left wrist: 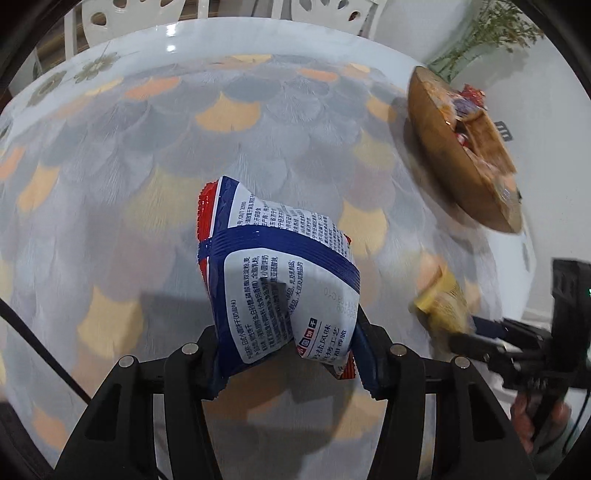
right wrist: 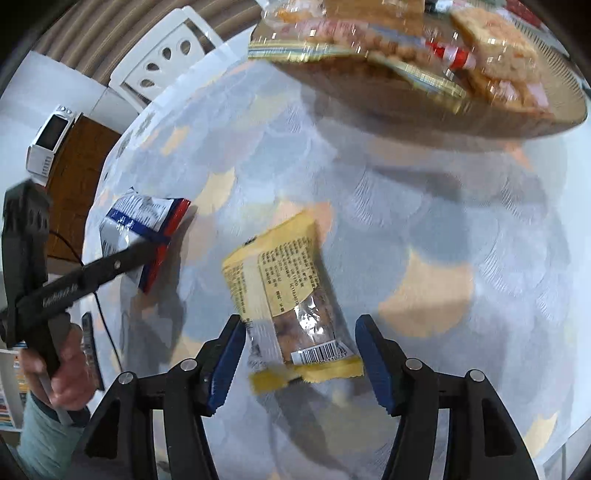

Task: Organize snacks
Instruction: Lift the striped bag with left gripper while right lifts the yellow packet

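room: white chairs [left wrist: 110, 14] are standing behind the round table, a dried plant [left wrist: 491, 33] is leaning at the far right, and a microwave [right wrist: 51, 144] is sitting on a wooden cabinet off to the left.
table: table [left wrist: 147, 155] is wearing a cloth of grey and orange scales, glossy and probably slick under foil.
wooden tray: wooden tray [left wrist: 454, 162] is sitting near the far right edge, already crowded with snacks; another packet may be sliding off the heap.
blue and white packet: blue and white packet [left wrist: 280, 280] is hanging off the table in the left tool [left wrist: 291, 354], which is pinching its lower end; the puffy bag is bulging, so it could be slipping or popping.
yellow packet: yellow packet [right wrist: 288, 295] is lying flat on the cloth, between the right tool's [right wrist: 301, 362] fingers.
right tool: spread, its pads apart from the wrapper; closing on thin film may be skidding it away.
crowding: both tools are working near each other, so they could be colliding on the way to the tray.
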